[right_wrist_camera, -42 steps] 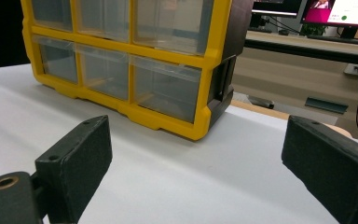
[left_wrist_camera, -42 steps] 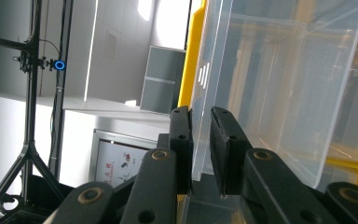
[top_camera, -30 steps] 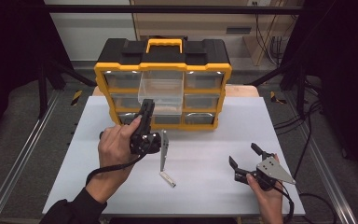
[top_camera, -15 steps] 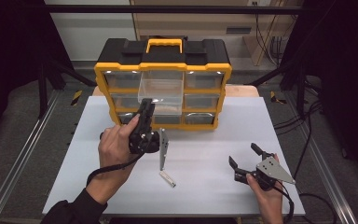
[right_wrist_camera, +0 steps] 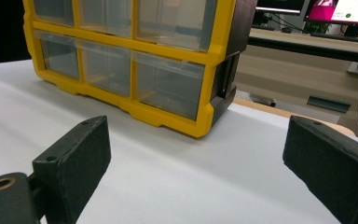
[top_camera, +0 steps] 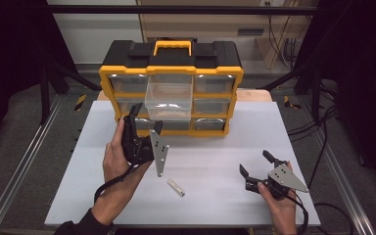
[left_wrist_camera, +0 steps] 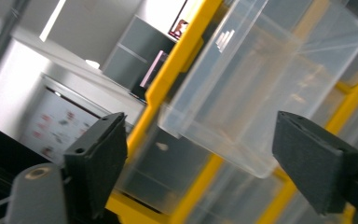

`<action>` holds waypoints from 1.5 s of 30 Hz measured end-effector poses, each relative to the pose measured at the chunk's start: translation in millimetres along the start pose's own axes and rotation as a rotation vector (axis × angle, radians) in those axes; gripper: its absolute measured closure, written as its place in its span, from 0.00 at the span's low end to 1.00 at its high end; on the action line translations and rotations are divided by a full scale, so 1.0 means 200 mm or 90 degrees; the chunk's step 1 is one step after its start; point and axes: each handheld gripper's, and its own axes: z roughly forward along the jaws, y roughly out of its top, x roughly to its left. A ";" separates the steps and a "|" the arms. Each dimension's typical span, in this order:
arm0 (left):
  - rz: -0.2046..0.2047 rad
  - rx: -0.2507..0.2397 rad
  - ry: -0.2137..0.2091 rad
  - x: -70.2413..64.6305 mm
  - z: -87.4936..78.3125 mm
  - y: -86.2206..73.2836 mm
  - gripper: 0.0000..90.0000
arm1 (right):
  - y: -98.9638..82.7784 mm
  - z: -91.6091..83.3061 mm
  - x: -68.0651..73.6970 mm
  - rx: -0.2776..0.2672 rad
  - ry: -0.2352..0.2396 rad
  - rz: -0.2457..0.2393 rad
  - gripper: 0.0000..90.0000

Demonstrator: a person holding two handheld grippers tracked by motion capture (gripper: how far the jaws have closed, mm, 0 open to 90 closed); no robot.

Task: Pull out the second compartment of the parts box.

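Observation:
A yellow and black drawer organizer (top_camera: 171, 78) stands at the back of the white table (top_camera: 225, 147). Its clear top-middle drawer (top_camera: 169, 95) is pulled out. My left gripper (top_camera: 147, 119) is held up just in front of and below that drawer. Its jaws have just been opening and nothing is between them. In the left gripper view the left gripper (left_wrist_camera: 200, 158) is open, and the clear drawer (left_wrist_camera: 261, 84) hangs beyond the gap. My right gripper (top_camera: 255, 163) rests open near the front right. In the right gripper view the right gripper (right_wrist_camera: 196, 163) faces the organizer (right_wrist_camera: 168, 70).
A small pale stick-shaped piece (top_camera: 176, 187) lies on the table between the two hands. Metal rails run along both sides of the table. Cables (top_camera: 318, 122) trail off to the right. The other drawers of the organizer are pushed in.
The left gripper's jaws have opened, and the hand has shifted slightly and rolled, so its grey plate faces the camera more. The right hand and the pale piece have stayed in place.

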 end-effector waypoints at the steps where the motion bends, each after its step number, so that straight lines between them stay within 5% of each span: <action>1: -0.010 0.002 -0.006 -0.01 0.00 -0.01 0.16 | 0.00 0.00 0.00 0.002 -0.001 -0.001 0.08; 14: -0.149 0.034 -0.072 -0.09 0.01 -0.25 0.15 | 0.01 0.02 0.04 0.017 -0.014 -0.015 0.07; 23: -0.190 0.047 -0.100 -0.14 0.02 -0.40 0.11 | 0.02 0.03 0.06 0.026 -0.066 -0.010 0.09; 31: -0.243 0.059 -0.122 -0.11 0.03 -0.53 0.08 | 0.05 0.03 0.08 0.043 -0.075 -0.013 0.09; 34: -0.289 0.059 -0.128 -0.10 0.04 -0.62 0.08 | 0.06 0.04 0.09 0.071 -0.078 -0.013 0.08; 39: -0.425 0.051 -0.155 -0.07 0.05 -0.78 0.08 | 0.07 0.05 0.11 0.091 -0.059 -0.003 0.08; 45: -0.448 0.031 -0.159 -0.05 0.02 -0.86 0.08 | 0.12 0.08 0.14 0.176 -0.009 0.015 0.08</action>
